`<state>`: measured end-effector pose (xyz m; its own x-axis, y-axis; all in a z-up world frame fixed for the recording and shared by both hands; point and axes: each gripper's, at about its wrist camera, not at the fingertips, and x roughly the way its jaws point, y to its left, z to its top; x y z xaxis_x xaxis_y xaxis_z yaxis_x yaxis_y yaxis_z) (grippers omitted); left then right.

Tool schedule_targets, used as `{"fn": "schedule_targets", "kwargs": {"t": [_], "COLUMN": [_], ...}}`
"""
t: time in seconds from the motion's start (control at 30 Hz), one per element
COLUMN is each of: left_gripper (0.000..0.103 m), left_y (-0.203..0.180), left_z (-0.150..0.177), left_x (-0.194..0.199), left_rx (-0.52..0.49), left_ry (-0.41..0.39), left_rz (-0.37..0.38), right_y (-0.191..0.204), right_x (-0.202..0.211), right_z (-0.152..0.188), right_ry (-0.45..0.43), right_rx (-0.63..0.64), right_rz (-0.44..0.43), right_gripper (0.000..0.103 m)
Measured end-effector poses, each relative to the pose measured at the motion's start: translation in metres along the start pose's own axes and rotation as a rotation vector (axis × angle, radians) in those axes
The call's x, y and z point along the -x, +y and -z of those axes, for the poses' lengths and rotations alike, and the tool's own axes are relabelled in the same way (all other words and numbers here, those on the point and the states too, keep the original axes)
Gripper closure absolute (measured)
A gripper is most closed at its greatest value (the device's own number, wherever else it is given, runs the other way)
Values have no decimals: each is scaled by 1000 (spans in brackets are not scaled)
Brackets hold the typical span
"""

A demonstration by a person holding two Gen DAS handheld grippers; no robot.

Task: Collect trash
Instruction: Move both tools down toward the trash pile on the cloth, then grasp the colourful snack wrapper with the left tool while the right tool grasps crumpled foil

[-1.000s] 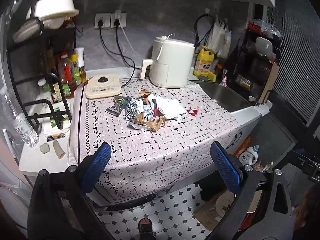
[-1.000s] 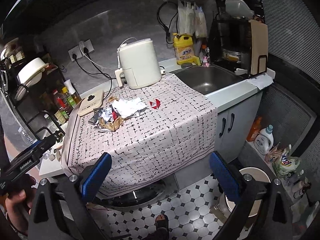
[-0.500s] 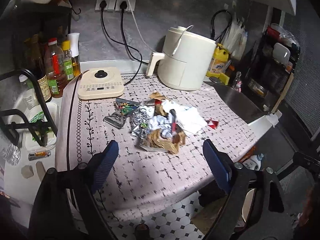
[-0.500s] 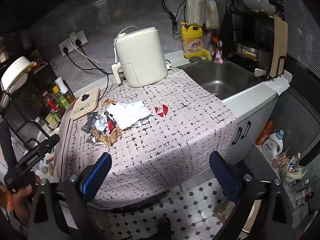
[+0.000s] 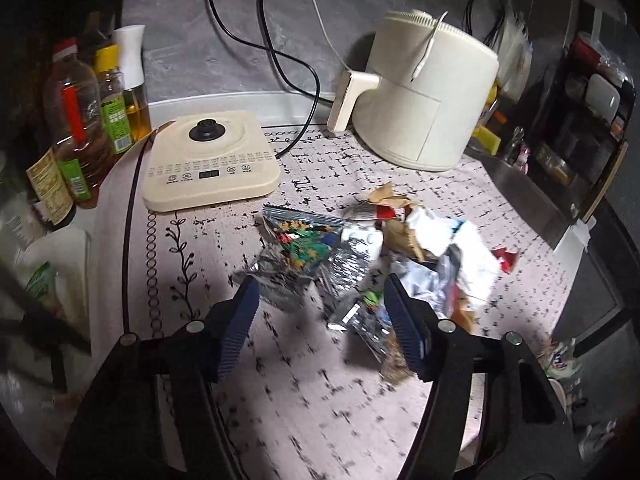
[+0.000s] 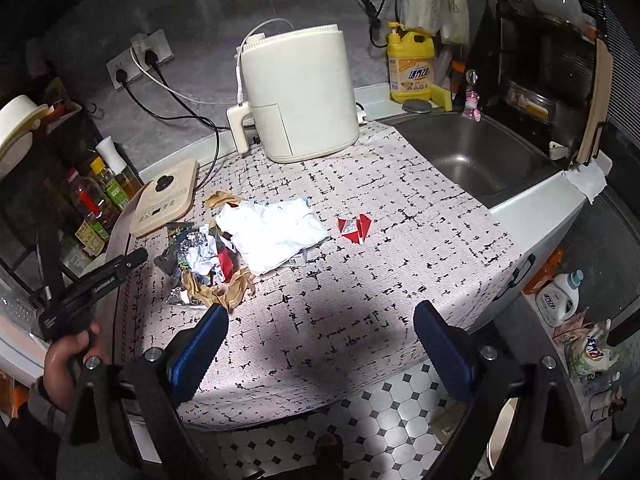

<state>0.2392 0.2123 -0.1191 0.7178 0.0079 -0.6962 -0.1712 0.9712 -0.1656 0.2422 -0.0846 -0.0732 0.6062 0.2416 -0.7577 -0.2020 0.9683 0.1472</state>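
A pile of trash (image 5: pixel 360 256) lies on the patterned tablecloth (image 5: pixel 320 392): silver foil wrappers, brown paper, white crumpled paper (image 6: pixel 272 232). A small red wrapper (image 6: pixel 354 230) lies apart to the right; it also shows in the left wrist view (image 5: pixel 505 258). My left gripper (image 5: pixel 322 308) is open, its blue pads on either side of the near edge of the pile, just above it. It also shows from the side in the right wrist view (image 6: pixel 96 280). My right gripper (image 6: pixel 318 344) is open and empty over the table's front edge.
A cream air fryer (image 6: pixel 300 92) and a flat induction cooker (image 5: pixel 208 160) stand at the back. Oil bottles (image 5: pixel 76 120) stand at the left. A sink (image 6: pixel 468 156) lies to the right, with a yellow detergent bottle (image 6: pixel 410 64) behind it. Tiled floor (image 6: pixel 400 408) lies below.
My left gripper has moved forward and down onto the near edge of the trash pile, jaws narrower. My right gripper has moved closer to the table.
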Motion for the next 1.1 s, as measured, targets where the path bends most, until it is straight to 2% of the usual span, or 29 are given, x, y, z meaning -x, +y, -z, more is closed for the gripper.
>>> {"fn": "schedule_targets", "kwargs": {"t": [0.1, 0.17, 0.4, 0.43, 0.47, 0.57, 0.8, 0.93, 1.1], "left_gripper": [44, 50, 50, 55, 65, 86, 93, 94, 94], "left_y": [5, 7, 7, 6, 6, 9, 27, 33, 37], "left_z": [-5, -7, -5, -5, -4, -6, -12, -13, -13], "left_x": [-22, -35, -68, -71, -73, -73, -46, -29, -13], "left_rx": [-36, -44, -109, -117, -118, -106, -41, 0, 17], "left_ry": [27, 49, 101, 104, 107, 106, 60, 44, 24], "left_rz": [-15, -11, -37, -40, -43, -37, -83, -72, -73], "right_y": [3, 5, 19, 21, 23, 32, 60, 78, 101], "right_x": [-12, -17, -30, -32, -34, -42, -73, -94, -124], "right_z": [-3, -5, -15, -16, -18, -20, -27, -33, -43], "right_ry": [17, 23, 30, 33, 36, 48, 95, 118, 139], "right_rx": [-15, -19, -4, -3, 0, 17, 66, 88, 141], "right_rz": [-1, -3, -6, -10, -12, -28, -126, -191, -229], "right_gripper": [16, 17, 17, 17, 17, 21, 42, 49, 57]}}
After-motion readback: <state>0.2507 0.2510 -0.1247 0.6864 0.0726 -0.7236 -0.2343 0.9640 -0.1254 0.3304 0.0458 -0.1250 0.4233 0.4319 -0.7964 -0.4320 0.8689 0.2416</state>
